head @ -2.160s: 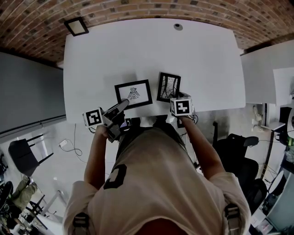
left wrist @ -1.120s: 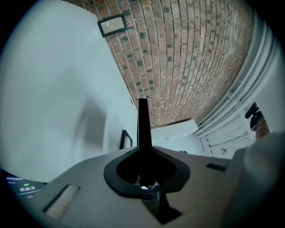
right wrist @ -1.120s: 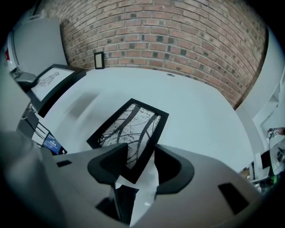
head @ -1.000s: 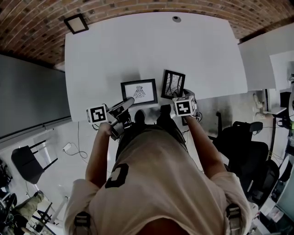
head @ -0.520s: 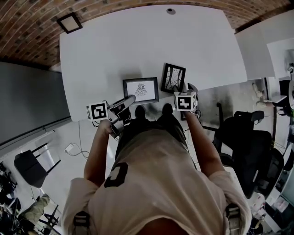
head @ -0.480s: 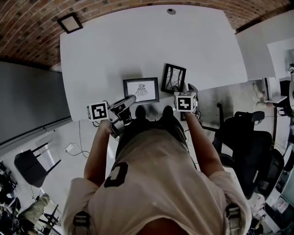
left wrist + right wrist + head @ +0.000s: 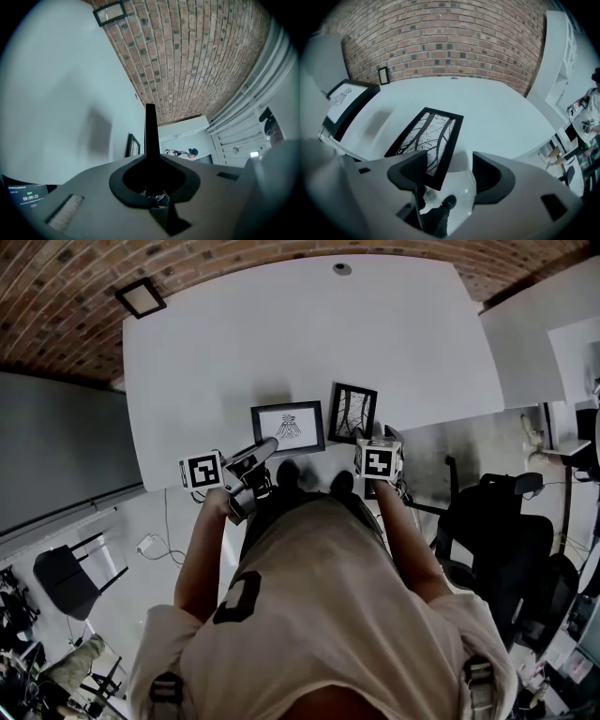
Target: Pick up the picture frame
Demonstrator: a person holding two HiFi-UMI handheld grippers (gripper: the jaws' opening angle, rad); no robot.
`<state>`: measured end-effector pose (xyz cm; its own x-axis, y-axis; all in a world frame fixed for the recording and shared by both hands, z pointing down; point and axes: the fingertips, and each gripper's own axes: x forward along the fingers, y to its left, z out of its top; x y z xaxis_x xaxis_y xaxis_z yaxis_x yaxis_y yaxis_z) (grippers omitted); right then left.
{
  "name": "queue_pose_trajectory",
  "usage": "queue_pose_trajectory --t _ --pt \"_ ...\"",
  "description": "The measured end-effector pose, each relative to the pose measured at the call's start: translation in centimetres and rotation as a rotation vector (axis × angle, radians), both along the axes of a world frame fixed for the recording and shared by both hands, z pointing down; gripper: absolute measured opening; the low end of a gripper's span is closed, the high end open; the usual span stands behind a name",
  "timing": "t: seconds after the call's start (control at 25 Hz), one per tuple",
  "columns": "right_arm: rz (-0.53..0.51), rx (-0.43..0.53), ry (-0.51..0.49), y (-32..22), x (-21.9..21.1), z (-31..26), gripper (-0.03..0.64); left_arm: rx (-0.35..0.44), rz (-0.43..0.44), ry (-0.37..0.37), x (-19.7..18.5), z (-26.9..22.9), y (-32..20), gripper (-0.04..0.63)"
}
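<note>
Two black picture frames lie near the table's front edge: a sketch frame (image 7: 288, 427) and, to its right, a branch-print frame (image 7: 352, 412) (image 7: 426, 140). My right gripper (image 7: 450, 174) hangs over the branch frame's near end. Its jaws have just been opening and stand wide, with the frame's near corner in the gap and no pad pressing on it. In the head view its marker cube (image 7: 378, 460) hides the jaws. My left gripper (image 7: 270, 443) (image 7: 150, 136) is shut and empty, its tip at the sketch frame's near edge. The branch frame (image 7: 132, 145) shows edge-on beyond it.
The white table (image 7: 281, 343) runs back to a brick floor. A small black frame (image 7: 141, 298) (image 7: 383, 74) lies off the table's far left corner, and a small round fitting (image 7: 341, 268) sits at its far edge. Office chairs (image 7: 487, 521) stand to the right.
The left gripper's tip has slid a little to the right along the sketch frame's near edge. The right gripper has stayed by the branch frame's near right corner.
</note>
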<state>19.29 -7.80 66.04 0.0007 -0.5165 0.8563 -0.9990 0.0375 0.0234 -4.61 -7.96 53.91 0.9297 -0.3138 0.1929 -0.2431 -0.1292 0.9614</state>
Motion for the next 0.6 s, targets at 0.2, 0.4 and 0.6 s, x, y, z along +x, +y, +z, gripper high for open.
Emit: queue_pose_trajectory --t 0.2,0.4,0.6 --pt "0.204 -0.038 -0.188 0.7 0.8 0.8 0.259 -0.043 -0.009 0.042 0.7 0.1 0.0 0.031" --pt "0.398 -0.111 -0.469 1.8 0.6 1.9 0.262 -0.077 -0.016 0.069 0.8 0.5 0.2 0.031" --pt "0.412 -0.111 -0.602 2.0 0.6 2.2 0.262 -0.075 -0.009 0.074 0.7 0.6 0.1 0.031"
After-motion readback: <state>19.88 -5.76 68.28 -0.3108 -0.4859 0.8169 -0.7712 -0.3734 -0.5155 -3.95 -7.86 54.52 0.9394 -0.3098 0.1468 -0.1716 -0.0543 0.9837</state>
